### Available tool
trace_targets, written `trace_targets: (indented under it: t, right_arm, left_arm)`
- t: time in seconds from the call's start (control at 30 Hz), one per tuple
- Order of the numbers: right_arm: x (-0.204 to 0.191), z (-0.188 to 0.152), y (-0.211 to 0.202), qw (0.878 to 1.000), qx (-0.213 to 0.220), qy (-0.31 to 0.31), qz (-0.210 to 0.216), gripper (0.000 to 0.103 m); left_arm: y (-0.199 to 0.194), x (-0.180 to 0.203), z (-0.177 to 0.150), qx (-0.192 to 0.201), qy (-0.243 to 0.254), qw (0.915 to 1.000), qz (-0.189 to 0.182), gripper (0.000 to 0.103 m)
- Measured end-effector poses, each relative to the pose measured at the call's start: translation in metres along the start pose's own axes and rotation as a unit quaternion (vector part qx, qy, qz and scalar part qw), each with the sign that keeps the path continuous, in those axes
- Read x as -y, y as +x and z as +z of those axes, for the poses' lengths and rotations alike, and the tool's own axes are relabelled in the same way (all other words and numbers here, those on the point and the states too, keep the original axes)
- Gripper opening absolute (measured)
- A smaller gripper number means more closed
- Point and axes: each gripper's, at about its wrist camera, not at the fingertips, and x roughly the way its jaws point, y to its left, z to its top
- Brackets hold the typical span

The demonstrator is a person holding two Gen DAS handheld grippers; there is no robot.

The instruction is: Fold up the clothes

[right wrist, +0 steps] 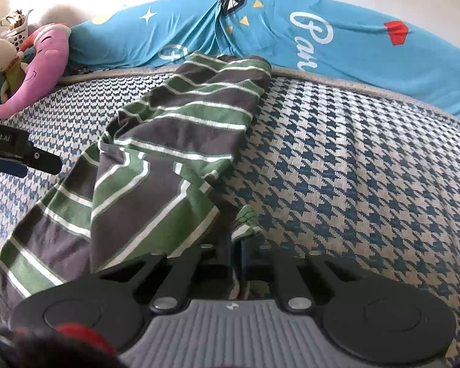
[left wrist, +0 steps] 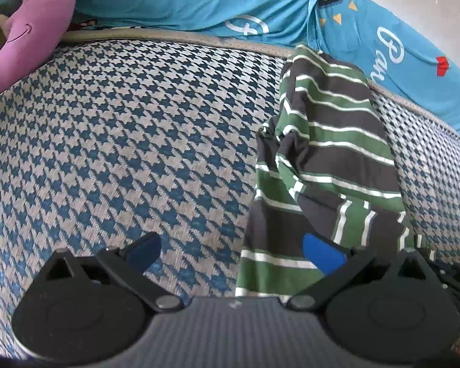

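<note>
Right now your right hand-held gripper (right wrist: 236, 247) is clenched on the near hem of the striped garment (right wrist: 168, 141). From that pinch its long axis runs straight away from you across the bed (right wrist: 352, 159) toward the blue bedding (right wrist: 337, 40). Your left hand-held gripper (left wrist: 230, 251) hangs spread wide, grasping nothing, at the cloth's left edge.
</note>
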Motion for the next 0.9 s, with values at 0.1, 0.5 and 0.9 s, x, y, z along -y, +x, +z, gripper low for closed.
trace_targets:
  t: [0.1,0.5,0.9]
  right_arm:
    - [-0.003,0.004,-0.017,1.000,0.026,0.001,0.006,0.009]
    - [-0.075,-0.012,-0.058,0.989,0.086,-0.026,0.119,0.009]
    - [-0.156,-0.042,-0.060,0.970,0.079,-0.081,0.215,0.008]
  left_arm:
    - [-0.004,-0.008,-0.003,0.012,-0.006,0.9998,0.013,0.103]
    - [-0.014,-0.034,-0.026,0.023,-0.035,0.9984,0.038,0.103]
    - [-0.034,-0.061,-0.043,0.047,-0.054,0.9960,0.054,0.103]
